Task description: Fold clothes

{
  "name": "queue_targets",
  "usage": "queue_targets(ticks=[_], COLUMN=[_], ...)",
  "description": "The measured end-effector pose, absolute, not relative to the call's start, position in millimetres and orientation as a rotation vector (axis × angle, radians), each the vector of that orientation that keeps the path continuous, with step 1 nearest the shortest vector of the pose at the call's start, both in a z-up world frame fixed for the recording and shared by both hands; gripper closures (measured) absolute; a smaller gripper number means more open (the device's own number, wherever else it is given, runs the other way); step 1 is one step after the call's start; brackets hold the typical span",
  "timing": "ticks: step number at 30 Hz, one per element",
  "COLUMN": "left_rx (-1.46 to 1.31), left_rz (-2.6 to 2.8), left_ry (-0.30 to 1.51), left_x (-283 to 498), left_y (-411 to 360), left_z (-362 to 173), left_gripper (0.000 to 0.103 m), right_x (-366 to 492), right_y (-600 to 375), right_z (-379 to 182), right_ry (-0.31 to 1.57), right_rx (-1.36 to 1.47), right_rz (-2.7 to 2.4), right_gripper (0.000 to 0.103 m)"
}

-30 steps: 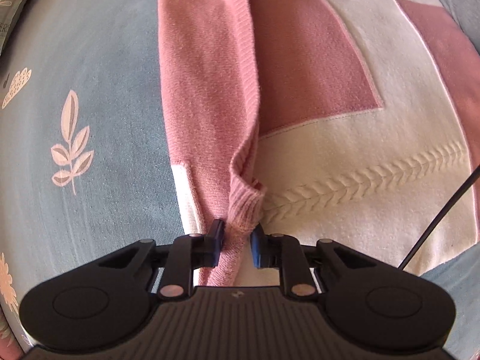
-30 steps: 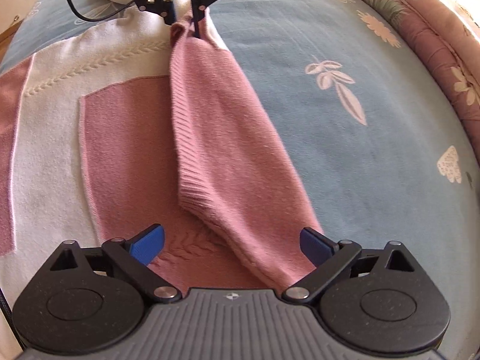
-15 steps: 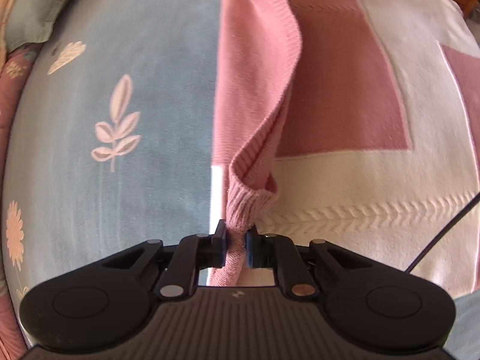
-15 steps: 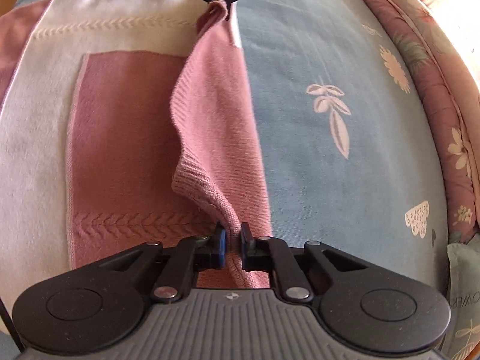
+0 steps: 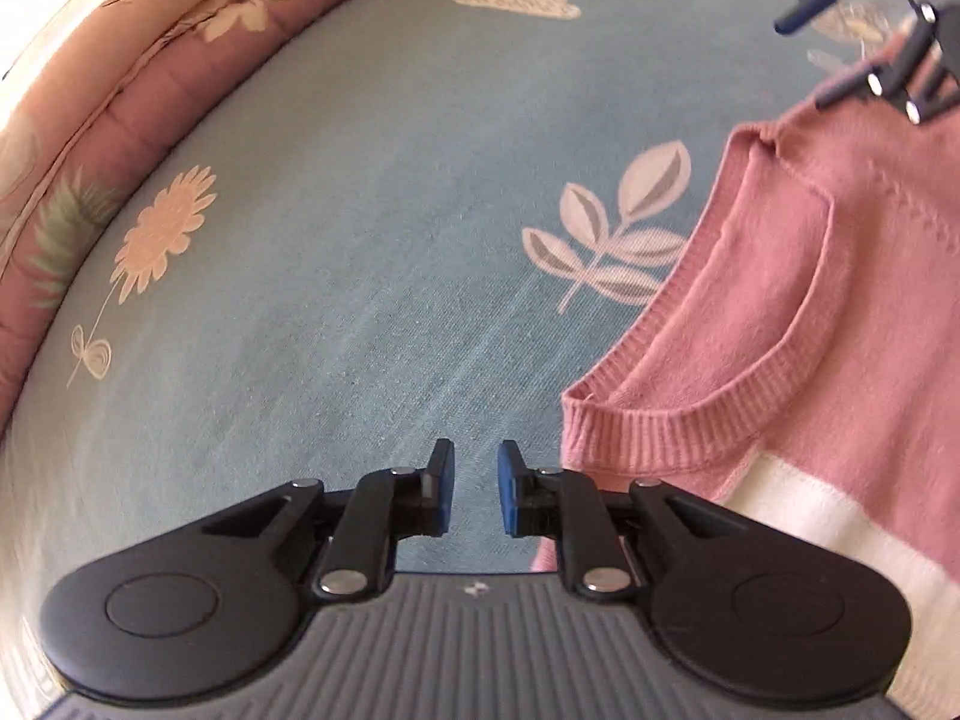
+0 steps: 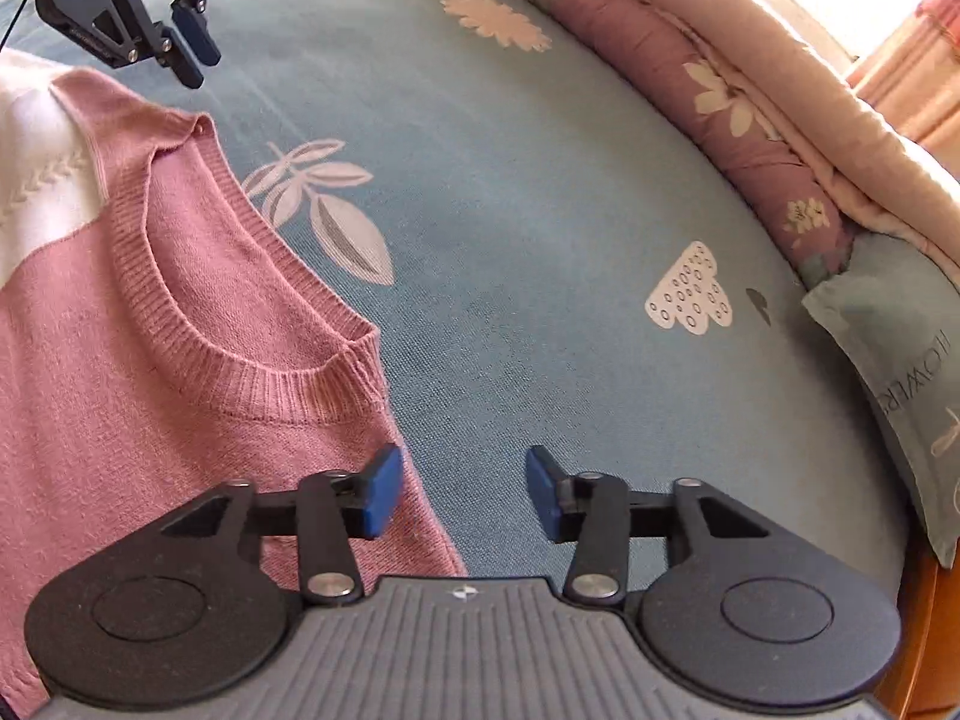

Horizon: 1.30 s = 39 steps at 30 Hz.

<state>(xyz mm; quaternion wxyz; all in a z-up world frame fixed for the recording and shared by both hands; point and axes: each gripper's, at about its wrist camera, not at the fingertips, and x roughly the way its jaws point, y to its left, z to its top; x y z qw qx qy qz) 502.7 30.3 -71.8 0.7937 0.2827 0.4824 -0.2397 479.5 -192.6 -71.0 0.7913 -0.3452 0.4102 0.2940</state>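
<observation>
A pink and white knit sweater (image 5: 798,324) lies flat on the blue bed sheet (image 5: 300,252), its ribbed neckline (image 6: 240,360) facing both cameras. My left gripper (image 5: 477,495) hovers over bare sheet just left of the collar, open by a narrow gap with nothing between the pads. In the right wrist view it shows at the top left, left gripper (image 6: 198,60), above the sweater's far shoulder. My right gripper (image 6: 459,495) is open wide and empty; its left pad (image 6: 378,498) hangs over the sweater's near shoulder edge. It also appears in the left wrist view, right gripper (image 5: 822,51).
A rolled pink floral quilt (image 6: 750,90) runs along the far side of the bed, also seen as the quilt (image 5: 90,138). A grey-green pillow (image 6: 900,372) lies at the right, with a wooden bed frame (image 6: 924,630) below it. Leaf and flower prints dot the sheet.
Both grippers were shut on the pink sleeve edge; both have let go and opened. Both views have swung round to the sweater's neckline and the open sheet beyond it.
</observation>
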Motion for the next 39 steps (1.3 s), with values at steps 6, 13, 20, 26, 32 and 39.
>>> queue_targets(ticks=[6,13,20,26,32,39], left_rx=[0.356,0.105,0.040,-0.115,-0.183,-0.173], left_rz=[-0.576,-0.464,-0.435,-0.602,-0.579,-0.588], left_ry=[1.118,1.143,1.140,1.137,1.102,1.130], left_x=[460.9,479.7,496.8,468.1,503.8,494.6], left_y=[30.2,37.7,32.5,14.1,-2.0,0.2], left_z=[-73.4,-104.0,-84.6,-88.0,-119.4,-96.6], left_gripper=[0.062,0.061,0.060,0.051,0.049,0.044], right_x=[447.8,470.7,486.2,448.5,450.9,450.2], right_y=[-205.4,-205.8,-185.8,-182.5,-179.0,-198.6], right_z=[-65.4,-101.4,-91.5,-98.0,-116.5,-91.3], right_ry=[0.954,0.999,0.981,1.024,0.902,0.926], right_rx=[-0.518,-0.141,-0.167,-0.130,-0.112,-0.046], right_rz=[0.558,0.461,0.404,0.409,0.353,0.381], right_gripper=[0.018,0.015,0.003,0.000,0.000,0.000])
